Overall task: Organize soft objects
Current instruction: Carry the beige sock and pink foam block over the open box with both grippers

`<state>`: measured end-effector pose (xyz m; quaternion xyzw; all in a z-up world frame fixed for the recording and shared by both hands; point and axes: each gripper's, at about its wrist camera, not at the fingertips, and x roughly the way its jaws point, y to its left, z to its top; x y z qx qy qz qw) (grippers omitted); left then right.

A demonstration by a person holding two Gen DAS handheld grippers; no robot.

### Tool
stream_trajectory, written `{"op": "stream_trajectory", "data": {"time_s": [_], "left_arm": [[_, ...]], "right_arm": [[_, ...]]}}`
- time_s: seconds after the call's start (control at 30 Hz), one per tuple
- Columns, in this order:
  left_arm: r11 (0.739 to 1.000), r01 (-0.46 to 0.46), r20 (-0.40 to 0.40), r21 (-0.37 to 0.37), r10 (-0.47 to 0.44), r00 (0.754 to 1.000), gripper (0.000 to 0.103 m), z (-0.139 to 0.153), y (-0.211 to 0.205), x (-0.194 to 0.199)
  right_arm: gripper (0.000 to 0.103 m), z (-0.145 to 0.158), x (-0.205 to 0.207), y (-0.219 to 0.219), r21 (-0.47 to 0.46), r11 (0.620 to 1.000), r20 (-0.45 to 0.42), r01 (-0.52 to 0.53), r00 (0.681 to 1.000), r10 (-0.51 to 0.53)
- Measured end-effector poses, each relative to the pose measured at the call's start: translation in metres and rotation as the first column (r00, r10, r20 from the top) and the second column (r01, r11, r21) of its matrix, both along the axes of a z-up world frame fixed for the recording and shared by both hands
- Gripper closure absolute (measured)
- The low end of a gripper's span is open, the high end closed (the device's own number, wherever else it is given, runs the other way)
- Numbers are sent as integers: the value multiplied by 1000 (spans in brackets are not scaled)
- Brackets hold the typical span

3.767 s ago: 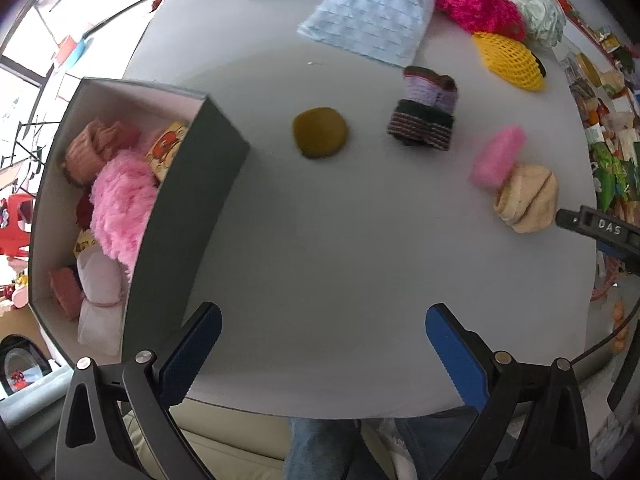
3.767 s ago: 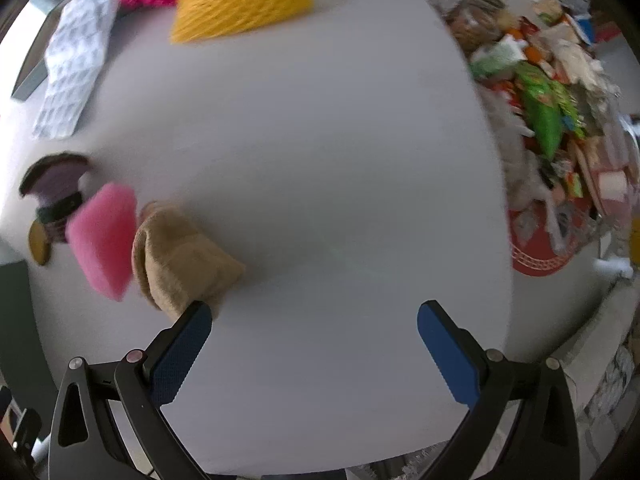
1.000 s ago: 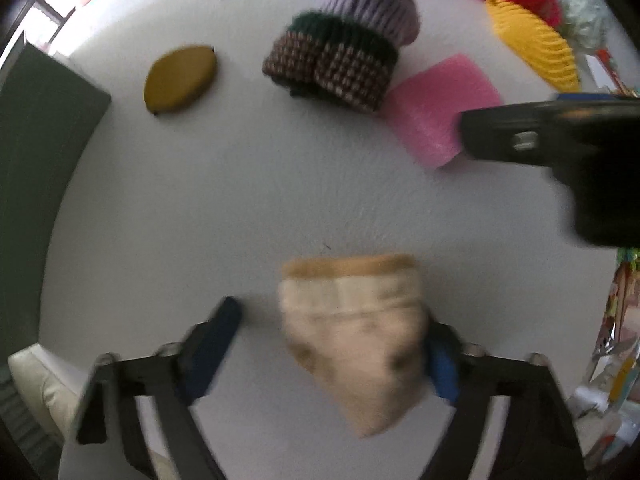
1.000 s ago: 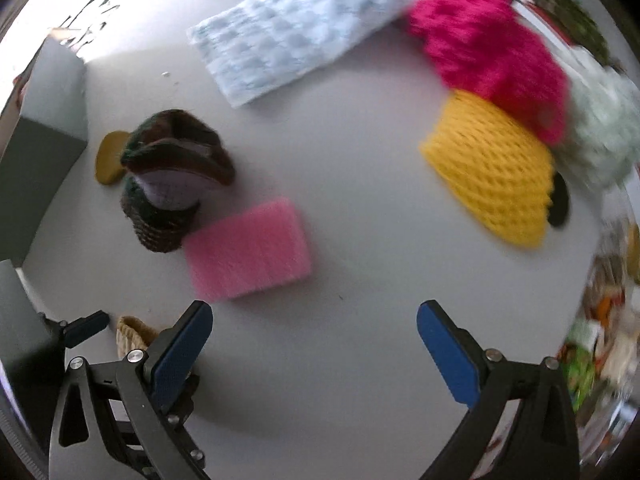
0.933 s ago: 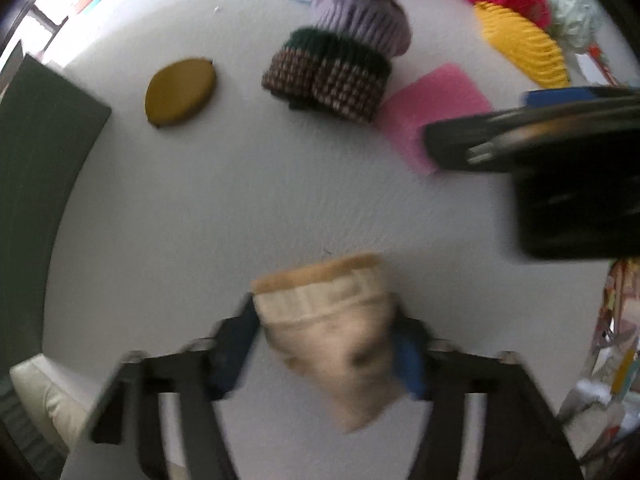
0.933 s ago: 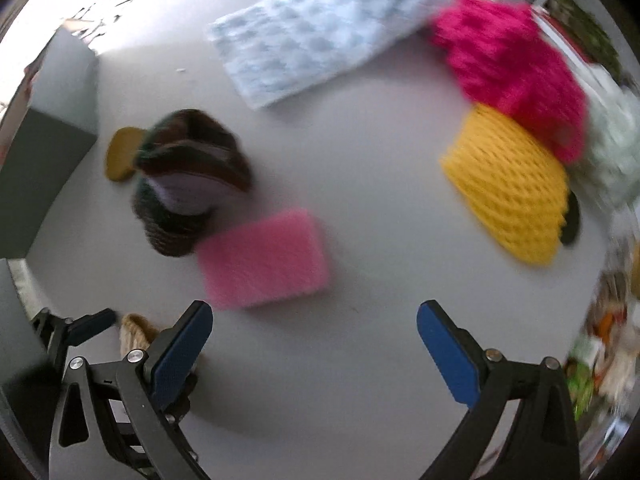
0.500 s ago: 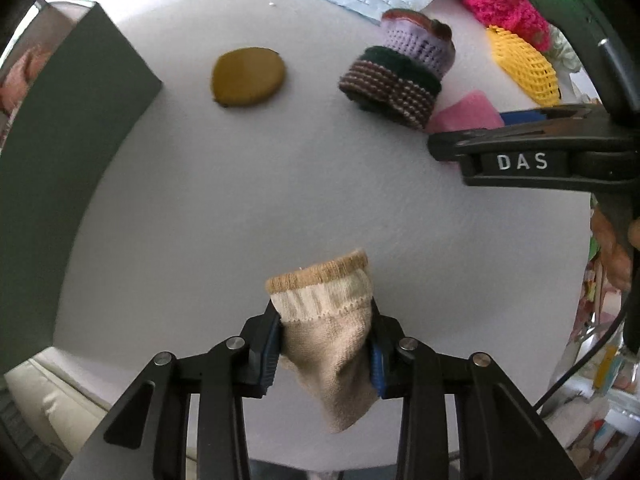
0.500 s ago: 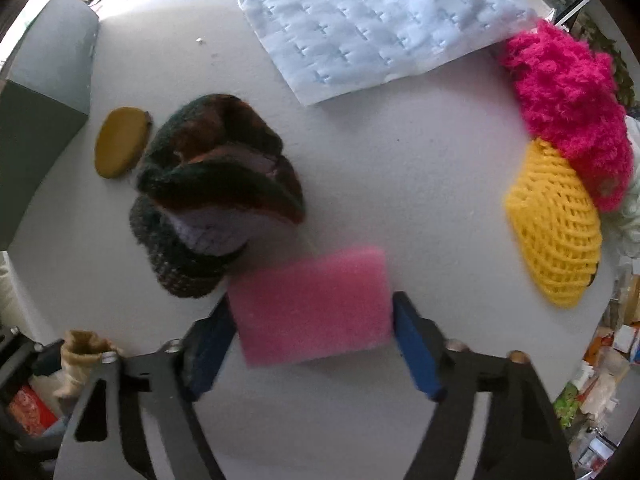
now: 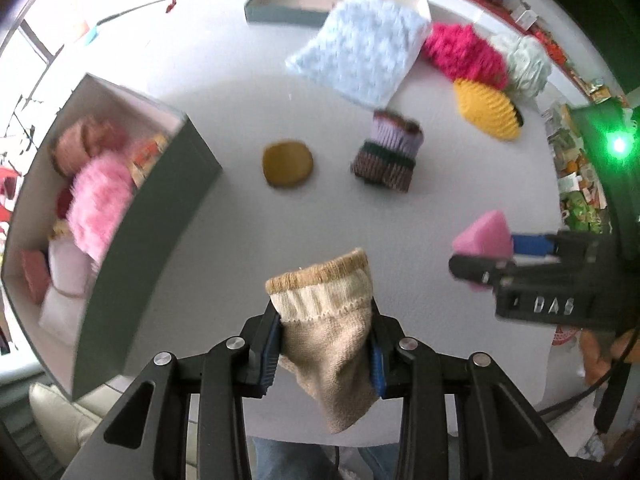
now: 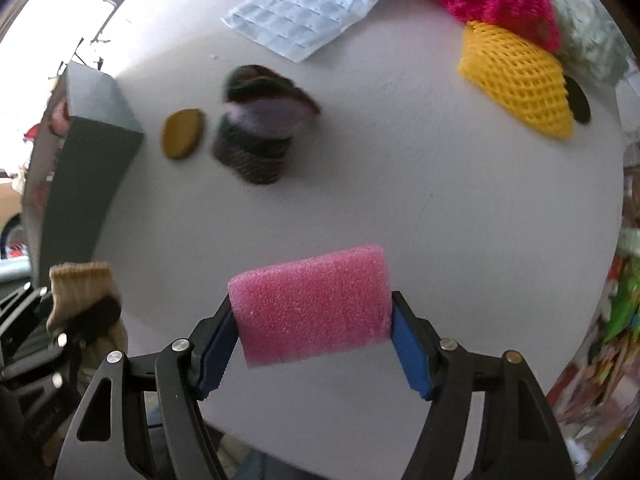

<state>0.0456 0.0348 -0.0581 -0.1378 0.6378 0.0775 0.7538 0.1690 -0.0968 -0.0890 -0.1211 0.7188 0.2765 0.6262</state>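
My left gripper [image 9: 325,346] is shut on a beige sock [image 9: 330,332] and holds it above the white table [image 9: 224,240]; the sock also shows in the right wrist view [image 10: 80,292]. My right gripper [image 10: 312,336] is shut on a pink foam sponge [image 10: 314,306], lifted off the table; the sponge also shows at the right of the left wrist view [image 9: 484,236]. A grey box [image 9: 144,216] at the left holds a fluffy pink item [image 9: 98,204] and other soft things.
On the table lie a striped knit hat [image 9: 388,152], a mustard round pad [image 9: 287,163], a light blue quilted cloth [image 9: 360,52], a magenta fluffy item [image 9: 460,56], a yellow foam net [image 9: 488,110] and a pale green puff [image 9: 524,64]. A shallow tray [image 9: 288,8] stands at the back.
Both grippers have lifted and pulled back from the table, the left with the sock, the right with the pink sponge. The grey box has come into the left wrist view.
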Motion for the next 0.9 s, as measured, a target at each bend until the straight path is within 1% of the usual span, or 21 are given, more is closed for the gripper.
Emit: {"op": "stream_trajectory", "data": {"time_s": [0.07,0.1,0.13,0.23,0.3,0.37,0.4,0.47,0.5,0.6,0.67,0.7,0.9], "left_arm": [[1000,9,23,2,-10,1000,66,12,3,-2],[1000,18,40,7,-18,999,66,21,11,7],[1000,24,50,10,-24,998,66,30,15,5],[999,41,81,15,-42,996,66,40,27,7],[999,51,97,11,-51,994,66,45,40,4],[998,63,109,6,-63,992,66,48,53,2],[997,72,114,4,-72,991,66,50,62,1],[996,86,126,2,-85,988,66,51,74,2],[996,94,136,1,-94,986,66,54,83,1],[994,107,160,-1,-105,981,66,61,105,-4],[995,103,173,-8,-100,980,66,63,117,-8],[996,92,182,-14,-88,979,66,64,126,-12],[1000,7,197,-21,-3,980,66,63,170,-37]], "right_arm": [[29,9,-10,4,15,1000,1,12,1000,-12],[29,16,-10,2,22,1000,5,17,1000,-17],[29,21,-12,5,27,999,11,22,1000,-22],[29,31,-23,13,36,999,26,36,999,-37],[29,40,-21,15,38,998,44,42,998,-44],[28,46,-23,27,40,997,59,60,996,-63],[28,46,-32,18,41,997,64,71,995,-74],[28,52,-35,32,45,994,74,99,992,-102],[28,46,-34,49,47,993,80,110,990,-113],[29,45,-36,80,56,988,94,143,985,-147],[28,50,-38,82,57,985,101,161,981,-166],[28,54,-42,89,58,985,108,166,979,-171],[28,73,-58,122,57,990,150,132,979,-139]]}}
